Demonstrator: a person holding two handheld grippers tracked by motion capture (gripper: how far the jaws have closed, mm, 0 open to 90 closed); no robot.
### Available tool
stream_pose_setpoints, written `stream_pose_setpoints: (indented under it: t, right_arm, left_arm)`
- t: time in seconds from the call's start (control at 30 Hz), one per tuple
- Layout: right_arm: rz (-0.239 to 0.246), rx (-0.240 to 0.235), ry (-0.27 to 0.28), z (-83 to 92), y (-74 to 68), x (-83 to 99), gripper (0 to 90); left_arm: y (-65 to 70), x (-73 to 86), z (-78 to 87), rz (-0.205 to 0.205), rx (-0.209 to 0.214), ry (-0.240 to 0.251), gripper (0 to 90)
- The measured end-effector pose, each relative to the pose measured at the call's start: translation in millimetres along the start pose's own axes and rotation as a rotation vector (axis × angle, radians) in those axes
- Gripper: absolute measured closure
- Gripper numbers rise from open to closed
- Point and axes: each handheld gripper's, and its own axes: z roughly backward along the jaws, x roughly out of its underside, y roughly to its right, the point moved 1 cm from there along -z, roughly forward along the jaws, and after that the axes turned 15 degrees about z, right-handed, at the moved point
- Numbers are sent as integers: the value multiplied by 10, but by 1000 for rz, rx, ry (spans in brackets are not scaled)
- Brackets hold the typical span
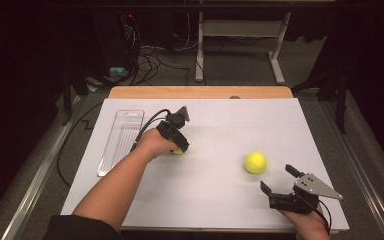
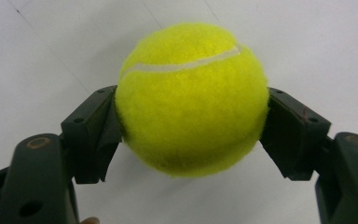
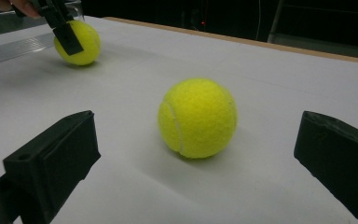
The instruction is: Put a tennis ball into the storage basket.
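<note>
Left tongs (image 2: 191, 126) around ball (image 2: 191, 100) (pinched)

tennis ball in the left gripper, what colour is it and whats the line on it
Bright yellow-green tennis ball with a curved white seam; clearest in the left gripper view.

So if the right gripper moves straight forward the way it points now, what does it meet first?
Most likely the free yellow felt tennis ball, lying ahead between the open jaws of the right gripper; nothing appears to lie before it.

On the table (image 1: 220, 200), the tray (image 1: 121, 140) lies left of both balls (image 1: 255, 162).
</note>
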Motion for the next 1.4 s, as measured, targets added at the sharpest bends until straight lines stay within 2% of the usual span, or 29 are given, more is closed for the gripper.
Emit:
stream_pose_setpoints:
  t: [0.4,0.6,0.9,1.07,1.23,1.4]
  right_arm:
    - [3,0,1,1,-6,-3,0]
    - [5,1,-1,3,-8,-3,0]
    - [9,-1,-2,-1,-15,-3,0]
    - [9,-4,-4,-4,-27,-4,0]
    - [10,-5,-5,-6,-30,-2,0]
    - [11,-5,-5,-4,-32,-3,0]
  left_arm:
    - [137,204,182,-55,2,-4,271]
    - [142,359,284,-78,7,-17,271]
    - [134,570,339,-100,19,-41,271]
    - [172,692,376,-124,26,-51,271]
    - [195,748,424,-138,32,-63,271]
    - [164,778,503,-126,44,-55,271]
